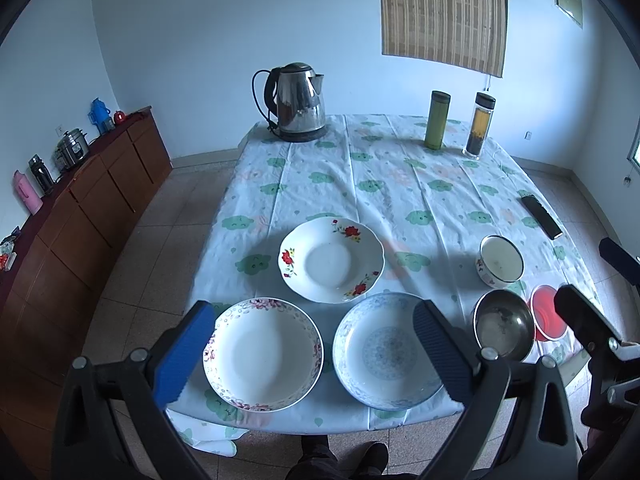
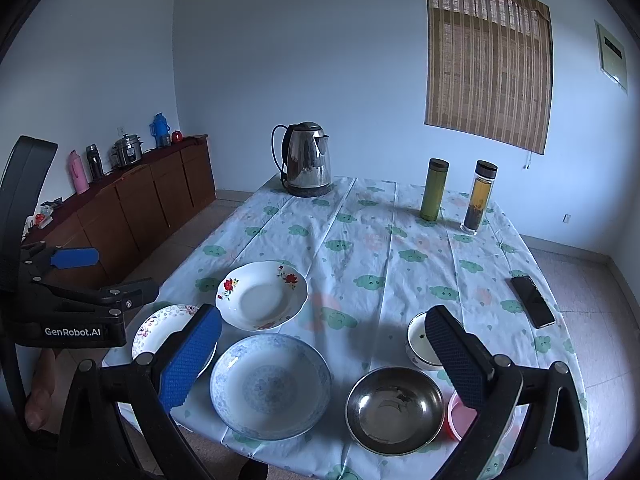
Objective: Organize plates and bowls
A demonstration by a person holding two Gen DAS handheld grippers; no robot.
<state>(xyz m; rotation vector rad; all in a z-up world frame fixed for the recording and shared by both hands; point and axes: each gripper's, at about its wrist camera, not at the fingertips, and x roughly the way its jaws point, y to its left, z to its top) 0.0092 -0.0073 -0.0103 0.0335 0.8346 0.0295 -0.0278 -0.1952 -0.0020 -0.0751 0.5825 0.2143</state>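
Observation:
Three plates lie near the table's front edge: a red-flower plate (image 1: 331, 259) (image 2: 262, 295), a pink-rimmed plate (image 1: 263, 354) (image 2: 160, 332) and a blue-patterned plate (image 1: 386, 350) (image 2: 271, 386). To their right sit a steel bowl (image 1: 504, 324) (image 2: 395, 408), a dark-rimmed white bowl (image 1: 501, 259) (image 2: 420, 344) and a small red bowl (image 1: 548, 318) (image 2: 460, 416). My left gripper (image 1: 314, 308) hovers open above the pink-rimmed and blue-patterned plates. Over the blue plate and the steel bowl my right gripper (image 2: 324, 314) is open too, holding nothing.
A steel kettle (image 1: 298, 102) stands at the far left corner, with a green flask (image 1: 438, 124) and a clear tea bottle (image 1: 480, 126) at the back right. A dark phone (image 1: 542, 216) lies by the right edge. A wooden sideboard (image 1: 92, 200) lines the left wall.

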